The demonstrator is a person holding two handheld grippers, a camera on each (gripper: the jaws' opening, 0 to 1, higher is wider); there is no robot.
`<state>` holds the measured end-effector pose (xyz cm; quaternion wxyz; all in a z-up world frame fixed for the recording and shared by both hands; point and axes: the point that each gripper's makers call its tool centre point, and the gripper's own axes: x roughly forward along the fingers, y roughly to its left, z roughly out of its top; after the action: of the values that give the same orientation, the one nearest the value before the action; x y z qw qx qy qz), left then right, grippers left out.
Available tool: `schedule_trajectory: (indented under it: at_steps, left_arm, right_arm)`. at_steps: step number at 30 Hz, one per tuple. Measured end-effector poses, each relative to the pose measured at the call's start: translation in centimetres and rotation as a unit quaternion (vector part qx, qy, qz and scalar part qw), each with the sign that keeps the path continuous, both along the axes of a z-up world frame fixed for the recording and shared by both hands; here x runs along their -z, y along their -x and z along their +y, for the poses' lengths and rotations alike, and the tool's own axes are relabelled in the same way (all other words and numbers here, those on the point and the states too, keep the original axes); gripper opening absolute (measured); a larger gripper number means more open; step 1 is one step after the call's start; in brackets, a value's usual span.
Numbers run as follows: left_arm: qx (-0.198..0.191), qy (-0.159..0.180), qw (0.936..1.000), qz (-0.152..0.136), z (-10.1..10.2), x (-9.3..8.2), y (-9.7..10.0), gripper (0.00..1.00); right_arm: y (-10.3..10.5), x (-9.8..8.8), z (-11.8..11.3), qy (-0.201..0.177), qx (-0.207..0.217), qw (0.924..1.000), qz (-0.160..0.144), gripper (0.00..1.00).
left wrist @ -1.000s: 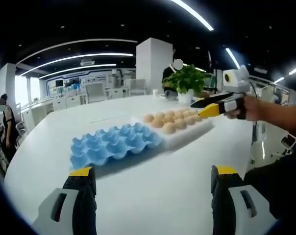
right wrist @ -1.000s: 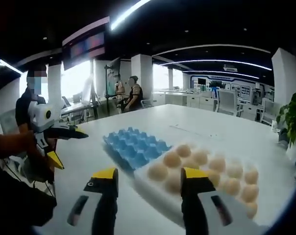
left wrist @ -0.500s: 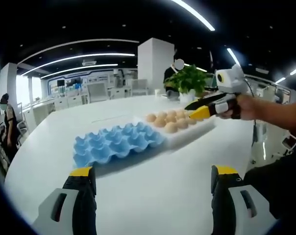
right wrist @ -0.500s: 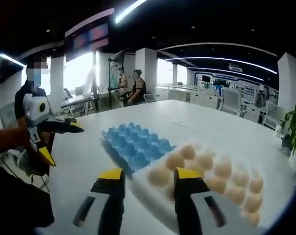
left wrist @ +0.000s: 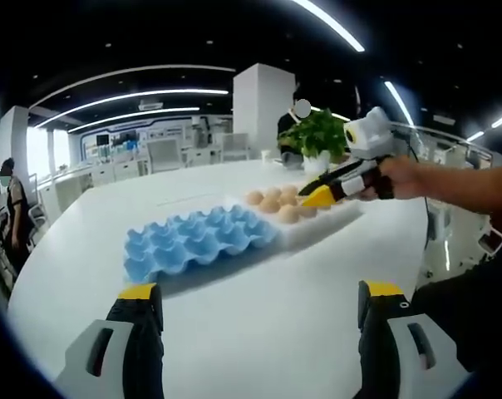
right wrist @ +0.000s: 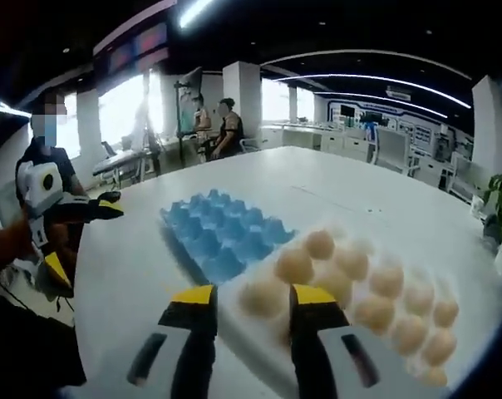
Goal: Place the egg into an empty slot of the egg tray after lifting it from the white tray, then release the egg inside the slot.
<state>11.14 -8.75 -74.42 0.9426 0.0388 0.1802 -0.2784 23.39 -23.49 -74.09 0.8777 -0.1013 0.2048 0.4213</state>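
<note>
Right gripper (right wrist: 251,298) nearing white tray (right wrist: 317,349), jaws narrowing around corner egg (right wrist: 262,297), apparently untouched; left gripper (left wrist: 255,301) idling wide near blue egg tray (left wrist: 193,243).

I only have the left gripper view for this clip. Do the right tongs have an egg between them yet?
Observer: Yes. In the right gripper view the right tongs straddle the nearest egg, which sits in the white tray.
Operator: Gripped?
Observer: It seems not; a thin gap shows between the egg and one jaw.
Operator: Any eggs hidden in the blue tray's slots?
Observer: None; seen from that side, every slot of the blue tray looks empty.
</note>
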Motion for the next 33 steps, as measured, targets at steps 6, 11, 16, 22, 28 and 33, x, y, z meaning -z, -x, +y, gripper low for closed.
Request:
schedule_trajectory:
  at_steps: [6,11,16,22,28,33]
  left_arm:
    - [0.013,-0.005,0.9999,0.005,-0.4,0.3,0.3,0.99]
    - [0.025,-0.008,0.9996,0.009,-0.8,0.6,0.6,0.99]
    - [0.029,-0.012,0.9994,0.014,-1.0,1.0,0.8,0.99]
    - [0.019,-0.006,0.9997,0.017,-0.6,1.0,0.6,0.99]
    - [0.016,-0.008,0.9996,0.019,-0.2,1.0,0.6,1.00]
    - [0.019,-0.012,0.9995,0.021,-0.3,1.1,0.6,1.00]
  right_arm:
    - [-0.2,1.4,0.2,0.061,-0.028,0.9977,0.008,0.32]
    - [-0.4,1.8,0.5,0.076,-0.037,0.9963,0.011,0.32]
    - [-0.6,2.4,0.5,0.100,-0.046,0.9937,0.018,0.32]
    - [-1.0,2.8,0.7,0.124,-0.067,0.9897,0.025,0.31]
    - [-2.1,2.7,1.0,0.110,-0.070,0.9908,0.037,0.30]
    - [-2.0,3.5,1.2,0.118,-0.078,0.9886,0.051,0.28]
